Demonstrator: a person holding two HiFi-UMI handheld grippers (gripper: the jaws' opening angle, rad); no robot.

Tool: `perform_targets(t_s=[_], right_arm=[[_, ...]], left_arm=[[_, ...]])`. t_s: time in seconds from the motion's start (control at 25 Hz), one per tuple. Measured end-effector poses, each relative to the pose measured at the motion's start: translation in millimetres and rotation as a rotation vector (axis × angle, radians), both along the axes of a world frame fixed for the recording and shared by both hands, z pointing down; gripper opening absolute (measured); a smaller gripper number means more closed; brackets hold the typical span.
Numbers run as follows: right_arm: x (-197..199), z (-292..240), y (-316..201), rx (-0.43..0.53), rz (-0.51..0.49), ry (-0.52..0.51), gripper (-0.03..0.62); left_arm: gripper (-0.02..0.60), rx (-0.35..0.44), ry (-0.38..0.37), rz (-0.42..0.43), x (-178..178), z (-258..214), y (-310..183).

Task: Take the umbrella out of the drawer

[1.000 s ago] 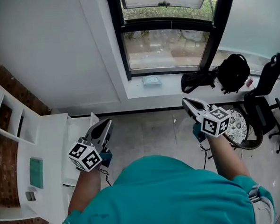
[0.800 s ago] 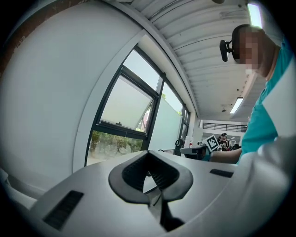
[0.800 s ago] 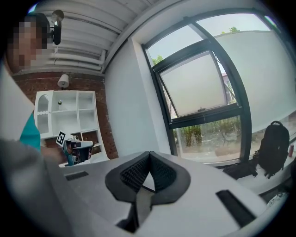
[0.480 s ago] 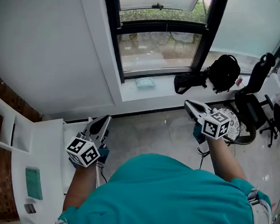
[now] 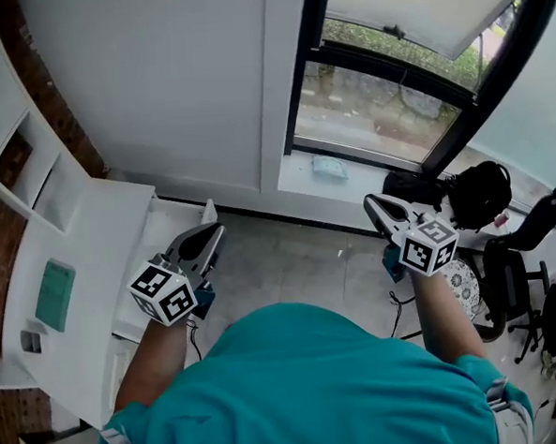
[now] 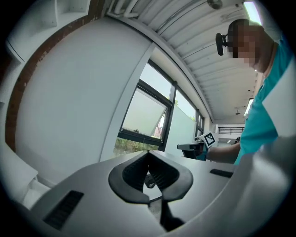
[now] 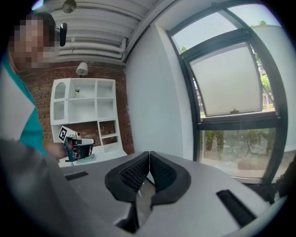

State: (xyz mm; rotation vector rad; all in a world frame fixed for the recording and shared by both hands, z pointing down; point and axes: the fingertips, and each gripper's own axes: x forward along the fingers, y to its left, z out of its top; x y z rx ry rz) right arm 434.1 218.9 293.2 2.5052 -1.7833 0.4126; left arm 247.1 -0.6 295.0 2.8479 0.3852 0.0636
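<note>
No umbrella shows in any view. A white drawer (image 5: 162, 235) juts open from the white desk (image 5: 84, 275) at the left; I cannot see what is in it. My left gripper (image 5: 213, 232) hovers at the drawer's right edge, held level. Its jaws (image 6: 148, 152) meet at the tips with nothing between them. My right gripper (image 5: 371, 201) hangs over the floor toward the window, apart from the drawer. It is shut and empty (image 7: 149, 152). Each gripper shows small in the other's view: the left gripper (image 7: 76, 143) and the right gripper (image 6: 196, 148).
A teal notebook (image 5: 54, 294) lies on the desk, below a white shelf unit (image 5: 31, 175) against the brick wall. A black backpack (image 5: 478, 193) and a teal cloth (image 5: 329, 168) rest on the window sill. An office chair (image 5: 533, 238) and a round patterned stool (image 5: 469, 275) stand at the right.
The head view has swung toward the desk and shelf at the left. Both grippers travelled with the turn, and their jaws stay together.
</note>
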Motion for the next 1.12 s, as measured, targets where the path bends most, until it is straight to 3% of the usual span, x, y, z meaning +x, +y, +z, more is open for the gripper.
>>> perform_targets(t_s=[0.2,0.28,0.48,0.68,0.92,1.12], right_arm=[[-23,-2,-106,-0.043,-0.282,0.051,0.026],[-43,3,-149,-0.076,-0.401,0.081,0.075],[-117,25,-251,-0.172,-0.73,0.171,0.149],[-194,52,-330,-0.245,-0.987,0.252,0.186],[-290,112,-391,-0.382,-1.315,0.466,0.222],[-352,200,-412,-0.56,-1.597,0.731,0.249]], left_arm=[[0.015,-0.022,-0.023,-0.216,-63,14,-46],[0.015,-0.036,-0.033,-0.289,-90,22,-65],[0.015,-0.069,-0.067,-0.467,-165,47,-103],[0.015,-0.104,-0.086,-0.607,-228,68,-133],[0.015,-0.156,-0.111,-0.754,-292,100,-161],[0.015,-0.225,-0.148,-0.854,-334,133,-171]])
